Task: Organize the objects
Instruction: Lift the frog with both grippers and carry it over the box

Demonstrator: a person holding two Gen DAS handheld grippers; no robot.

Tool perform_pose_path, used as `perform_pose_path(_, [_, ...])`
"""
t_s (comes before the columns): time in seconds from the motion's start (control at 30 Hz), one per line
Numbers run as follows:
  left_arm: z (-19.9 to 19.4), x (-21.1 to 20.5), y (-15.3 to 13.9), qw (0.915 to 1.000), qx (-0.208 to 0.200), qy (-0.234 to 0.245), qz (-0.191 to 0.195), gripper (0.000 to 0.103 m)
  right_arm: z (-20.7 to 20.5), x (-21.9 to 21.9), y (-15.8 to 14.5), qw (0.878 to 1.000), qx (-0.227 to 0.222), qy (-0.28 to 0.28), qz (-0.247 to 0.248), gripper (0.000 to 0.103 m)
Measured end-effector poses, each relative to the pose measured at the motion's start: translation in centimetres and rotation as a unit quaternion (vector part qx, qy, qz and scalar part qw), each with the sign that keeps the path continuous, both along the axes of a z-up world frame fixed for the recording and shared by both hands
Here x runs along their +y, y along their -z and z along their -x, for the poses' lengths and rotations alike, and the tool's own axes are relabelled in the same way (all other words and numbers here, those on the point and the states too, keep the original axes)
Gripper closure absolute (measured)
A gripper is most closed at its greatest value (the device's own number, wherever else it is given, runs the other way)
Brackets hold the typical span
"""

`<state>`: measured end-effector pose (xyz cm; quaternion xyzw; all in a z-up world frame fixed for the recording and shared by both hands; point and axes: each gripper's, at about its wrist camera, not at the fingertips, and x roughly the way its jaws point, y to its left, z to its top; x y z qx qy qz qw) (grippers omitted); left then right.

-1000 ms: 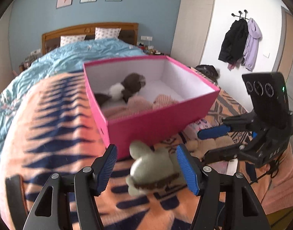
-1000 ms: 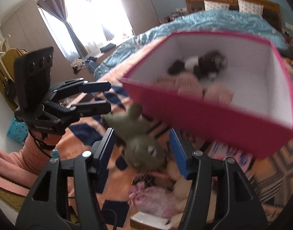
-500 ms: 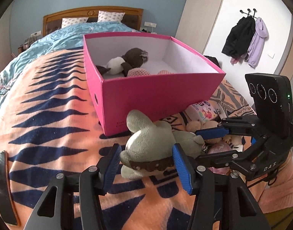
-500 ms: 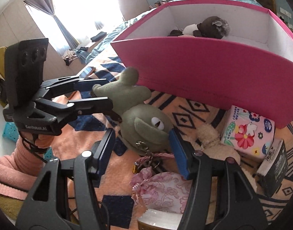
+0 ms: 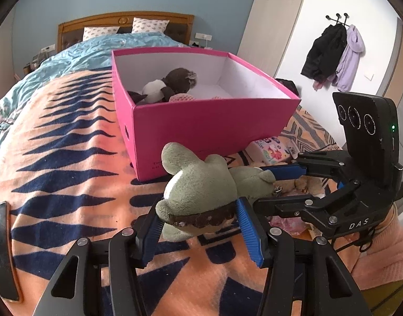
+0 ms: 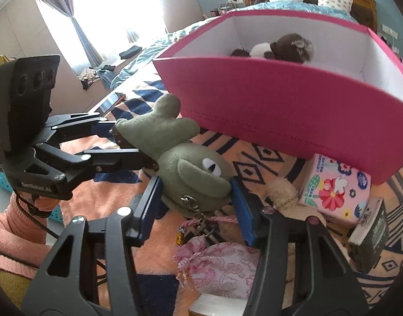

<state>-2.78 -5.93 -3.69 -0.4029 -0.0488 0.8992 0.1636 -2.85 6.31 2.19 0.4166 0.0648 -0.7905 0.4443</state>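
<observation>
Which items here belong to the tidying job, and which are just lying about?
In the job:
- green plush toy, gripped at both ends by the left tongs and right tongs
- pink box
- brown plush in the box

Lying about:
- floral tissue pack
- pink drawstring pouch
- coats on the wall hooks
- pillows

Left gripper (image 5: pixel 198 223) clamped on its load, right gripper (image 6: pixel 196 194) likewise, fingers crossing

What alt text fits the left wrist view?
Both tongs, left and right, grip a green plush frog toy over an orange-and-navy patterned blanket, before an open pink cardboard box holding plush toys.
</observation>
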Motion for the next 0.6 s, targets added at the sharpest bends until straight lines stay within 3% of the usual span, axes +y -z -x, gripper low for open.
perform_pose_path(0.27, [-1.0, 0.3, -2.8, 0.9994, 0.033, 0.004, 0.000, 0.048, -0.2, 0.5, -2.6, 0.999, 0.031, -0.009, 0.018, 0.048])
perform_pose_path(0.6, [0.5, 0.8, -8.0, 0.9962, 0.086, 0.009, 0.003, 0.048, 0.6, 2.1, -8.3, 0.995, 0.090, -0.010, 0.047, 0.048])
